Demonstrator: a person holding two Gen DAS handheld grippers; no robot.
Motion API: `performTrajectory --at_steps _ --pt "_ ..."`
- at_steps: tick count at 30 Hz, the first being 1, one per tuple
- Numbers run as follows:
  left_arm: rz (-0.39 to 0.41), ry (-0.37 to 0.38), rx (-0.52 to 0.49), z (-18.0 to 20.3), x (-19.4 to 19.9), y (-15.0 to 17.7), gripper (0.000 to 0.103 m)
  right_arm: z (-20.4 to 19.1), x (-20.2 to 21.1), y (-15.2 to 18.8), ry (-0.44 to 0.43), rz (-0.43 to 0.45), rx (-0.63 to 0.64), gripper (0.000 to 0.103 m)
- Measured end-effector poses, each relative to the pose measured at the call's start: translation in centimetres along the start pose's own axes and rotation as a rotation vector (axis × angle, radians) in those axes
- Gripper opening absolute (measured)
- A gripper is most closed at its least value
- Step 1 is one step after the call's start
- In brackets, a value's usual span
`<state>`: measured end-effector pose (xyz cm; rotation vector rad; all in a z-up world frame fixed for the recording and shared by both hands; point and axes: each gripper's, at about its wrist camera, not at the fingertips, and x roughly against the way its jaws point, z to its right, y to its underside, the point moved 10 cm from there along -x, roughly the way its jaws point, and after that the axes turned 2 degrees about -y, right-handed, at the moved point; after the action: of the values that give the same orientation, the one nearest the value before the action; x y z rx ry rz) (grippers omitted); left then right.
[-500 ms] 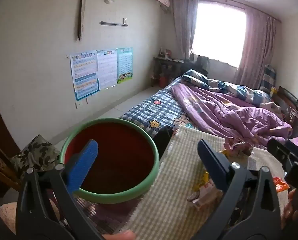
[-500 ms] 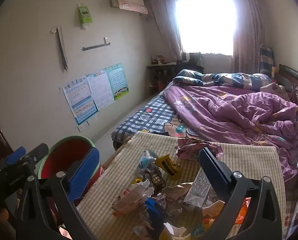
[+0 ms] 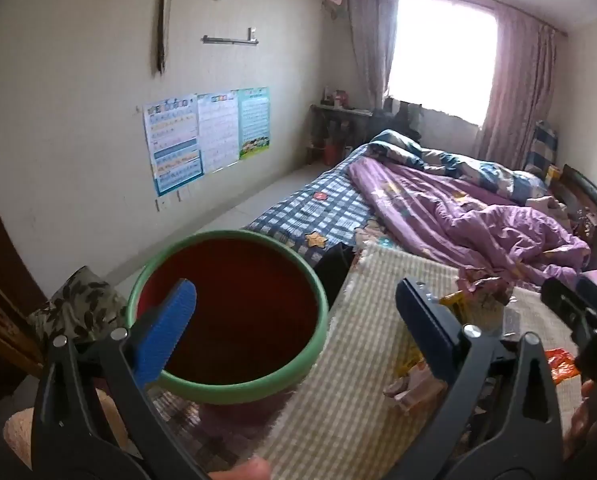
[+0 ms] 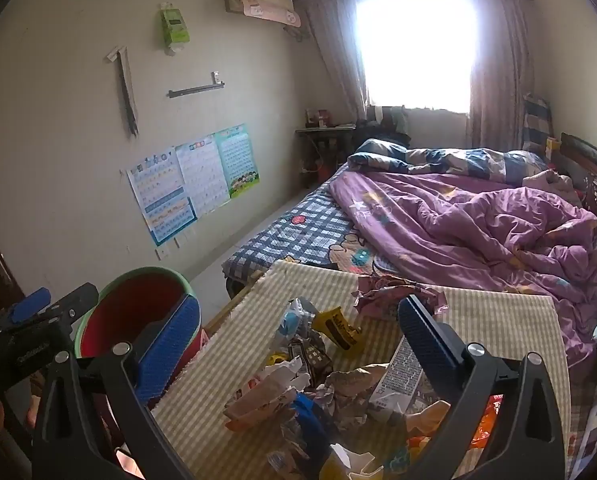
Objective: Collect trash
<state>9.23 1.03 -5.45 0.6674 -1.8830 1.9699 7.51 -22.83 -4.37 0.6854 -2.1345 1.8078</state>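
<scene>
Two wide-open hand-held grippers (image 3: pixel 294 320) (image 4: pixel 298 344) — bin (image 3: pixel 234 392) beside mat edge (image 3: pixel 338 312)

Left claw (image 3: pixel 298 320) and right claw (image 4: pixel 298 340) wide apart, angled downward.

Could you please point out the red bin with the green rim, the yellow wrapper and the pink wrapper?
red bin (image 3: pixel 234 320): left wrist view, on its dark red inside.
yellow wrapper (image 4: pixel 338 330): right wrist view, on its printed face.
pink wrapper (image 4: pixel 382 298): right wrist view, on its crumpled middle.
</scene>
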Motion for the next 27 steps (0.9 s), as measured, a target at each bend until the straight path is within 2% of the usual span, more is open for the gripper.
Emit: performTrajectory --at_steps 8,27 --pt "-0.011 0.004 0.025 -0.6 0.0 0.3 0.098 -1.5 -0.5 0.1 -0.007 -0.015 0.015 0.096" --pt "-0.039 0.023 0.022 -0.5 -0.7 1.0 0.098 -1.7 -1.1 0.4 -0.023 -0.028 0.017 0.096"
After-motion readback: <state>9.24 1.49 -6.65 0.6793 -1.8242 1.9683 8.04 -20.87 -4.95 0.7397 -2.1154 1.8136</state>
